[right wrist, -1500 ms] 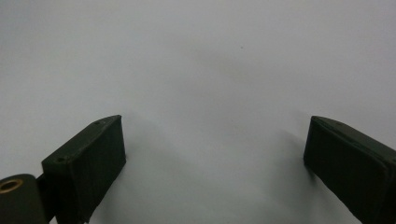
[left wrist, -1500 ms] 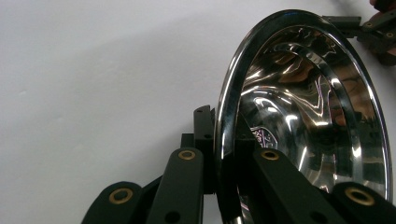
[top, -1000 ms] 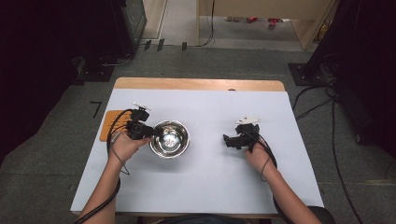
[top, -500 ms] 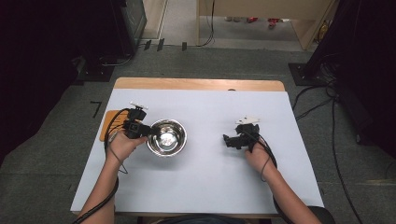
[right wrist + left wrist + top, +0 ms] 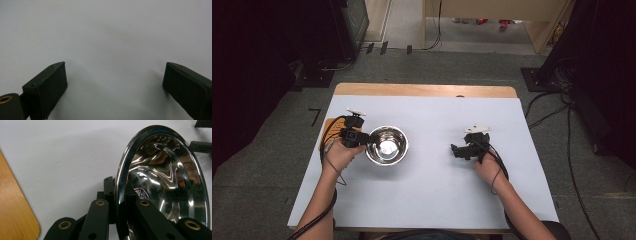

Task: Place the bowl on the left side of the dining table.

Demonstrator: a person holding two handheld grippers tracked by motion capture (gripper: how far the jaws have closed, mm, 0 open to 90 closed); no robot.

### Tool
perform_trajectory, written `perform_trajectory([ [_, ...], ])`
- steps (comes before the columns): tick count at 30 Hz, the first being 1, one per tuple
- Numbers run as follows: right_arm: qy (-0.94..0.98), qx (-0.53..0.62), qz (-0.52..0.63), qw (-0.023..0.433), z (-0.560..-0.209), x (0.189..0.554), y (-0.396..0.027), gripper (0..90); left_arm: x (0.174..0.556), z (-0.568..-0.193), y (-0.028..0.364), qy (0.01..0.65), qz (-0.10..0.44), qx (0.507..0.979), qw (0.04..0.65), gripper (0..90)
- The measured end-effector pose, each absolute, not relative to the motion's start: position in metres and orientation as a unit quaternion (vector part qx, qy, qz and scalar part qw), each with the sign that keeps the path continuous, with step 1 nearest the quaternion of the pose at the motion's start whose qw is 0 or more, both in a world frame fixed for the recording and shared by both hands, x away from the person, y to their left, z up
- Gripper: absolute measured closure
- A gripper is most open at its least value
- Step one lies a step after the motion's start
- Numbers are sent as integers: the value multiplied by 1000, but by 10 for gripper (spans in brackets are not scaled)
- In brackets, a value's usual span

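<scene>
Gripping the steel bowl (image 5: pixel 386 145) by its near-left rim, the left claw (image 5: pixel 360 137) is pinching the thin wall between its jaws, one inside and one outside, apparently to steady or shift it on the white worktop (image 5: pixel 427 200). Farther right, the right claw (image 5: pixel 455 150) is resting well apart, jaws spread over bare surface, seemingly waiting.
</scene>
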State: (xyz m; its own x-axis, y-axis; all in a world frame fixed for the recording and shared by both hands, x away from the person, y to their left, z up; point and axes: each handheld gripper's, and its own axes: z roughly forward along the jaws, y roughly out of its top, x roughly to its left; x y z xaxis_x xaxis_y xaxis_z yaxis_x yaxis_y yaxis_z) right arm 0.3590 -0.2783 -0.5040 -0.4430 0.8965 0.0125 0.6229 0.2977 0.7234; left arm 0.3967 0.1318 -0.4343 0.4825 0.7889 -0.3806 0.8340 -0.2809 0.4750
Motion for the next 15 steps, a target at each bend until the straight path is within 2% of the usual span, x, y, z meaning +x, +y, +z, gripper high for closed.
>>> perform_trajectory([
  [15, 780, 487, 337, 203, -504, 359, -278, 52, 399, -433, 147, 529, -28, 783, 325, 870],
])
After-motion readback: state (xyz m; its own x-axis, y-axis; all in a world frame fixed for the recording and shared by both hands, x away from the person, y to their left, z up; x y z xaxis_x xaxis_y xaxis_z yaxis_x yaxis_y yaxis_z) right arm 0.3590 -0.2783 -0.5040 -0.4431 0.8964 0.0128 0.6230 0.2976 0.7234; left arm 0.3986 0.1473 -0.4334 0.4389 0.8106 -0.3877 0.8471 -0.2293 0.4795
